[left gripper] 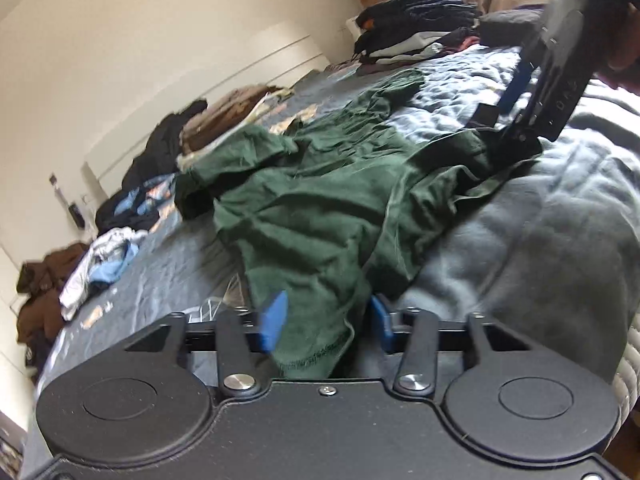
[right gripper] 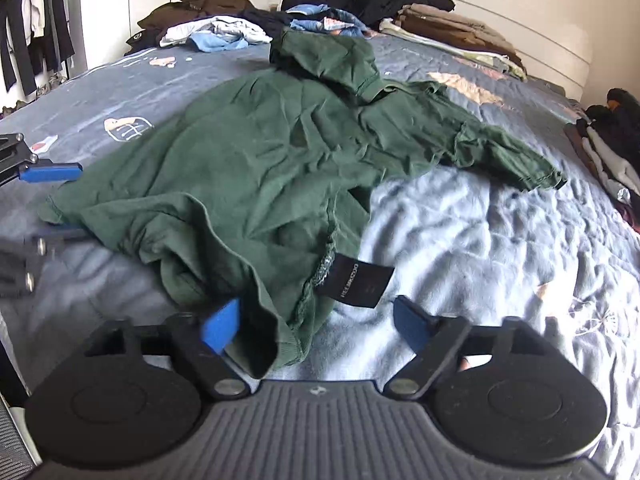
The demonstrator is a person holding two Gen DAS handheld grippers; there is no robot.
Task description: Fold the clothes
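The left gripper's (left gripper: 324, 322) jaws stand partly closed around the hem of the dark green T-shirt (right gripper: 256, 168): in the left wrist view cloth fills the gap between the two blue pads (left gripper: 275, 322), but whether they truly pinch it or only flank it cannot be told. The right gripper's (right gripper: 316, 322) jaws are spread, with the other hem corner lying against the left pad and the right pad bare over the bedspread; nothing is clamped there.

The shirt lies crumpled on the bed (right gripper: 500, 248), its hem toward 6 o'clock in the right wrist view, one sleeve running out toward 3 o'clock and the collar end bunched toward 12. A black label (right gripper: 354, 282) pokes out beside the hem. Heaps of unfolded clothes (right gripper: 224, 34) sit along the far edge at 11 to 12 o'clock, and a folded stack (right gripper: 452, 34) at 1 o'clock.

The step in hand looks like taking both hem corners to lift and spread the shirt. To do it well, the right jaws should probably slide further over the hem so both layers and not just the edge sit between the pads, keeping the label out of the bite. Both grips should be at matching corners, then draw apart evenly so the wrinkles pull flat before any fold.
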